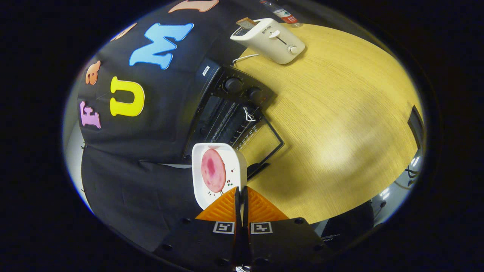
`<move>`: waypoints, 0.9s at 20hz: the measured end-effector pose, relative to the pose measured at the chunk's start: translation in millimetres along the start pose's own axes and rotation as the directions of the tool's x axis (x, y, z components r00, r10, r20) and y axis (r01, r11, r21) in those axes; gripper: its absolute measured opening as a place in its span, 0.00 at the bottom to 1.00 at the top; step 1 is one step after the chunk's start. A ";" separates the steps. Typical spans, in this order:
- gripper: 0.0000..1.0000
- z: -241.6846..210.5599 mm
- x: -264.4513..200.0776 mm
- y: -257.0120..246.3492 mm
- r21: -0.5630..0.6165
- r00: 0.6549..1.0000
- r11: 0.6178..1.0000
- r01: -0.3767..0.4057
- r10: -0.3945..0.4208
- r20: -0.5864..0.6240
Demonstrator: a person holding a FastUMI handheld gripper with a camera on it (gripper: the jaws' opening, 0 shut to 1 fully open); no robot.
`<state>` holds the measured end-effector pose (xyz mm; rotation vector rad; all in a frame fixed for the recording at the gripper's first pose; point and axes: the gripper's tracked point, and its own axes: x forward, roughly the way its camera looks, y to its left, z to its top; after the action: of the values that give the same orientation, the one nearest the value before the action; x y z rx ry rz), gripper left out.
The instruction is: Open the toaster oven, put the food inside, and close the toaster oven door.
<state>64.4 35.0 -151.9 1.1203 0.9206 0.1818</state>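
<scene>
My gripper is shut on the near rim of a white square plate. A round pink slice of food lies on the plate. Plate and food are lifted clear of the table, just ahead of my fingers. Beyond them stands the black toaster oven with two knobs; its glass door hangs open and the wire rack inside shows. The whole scene appears strongly tilted.
A white pop-up toaster with a slice of bread in its slot stands on the round wooden table beyond the oven. A plastic bottle stands behind it. Open tabletop lies beside the oven.
</scene>
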 end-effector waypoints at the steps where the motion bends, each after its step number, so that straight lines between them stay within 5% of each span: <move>1: 0.02 2.3 8.6 3.8 0.007 1.000 1.000 -0.006 0.006 0.003; 10: 0.02 21.4 92.9 11.3 0.088 1.000 0.996 0.013 -0.012 -0.012; 18: 0.02 61.5 141.8 10.8 0.208 0.990 0.978 -0.025 -0.004 0.139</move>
<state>201.2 75.9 -212.1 1.3153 0.8225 0.0141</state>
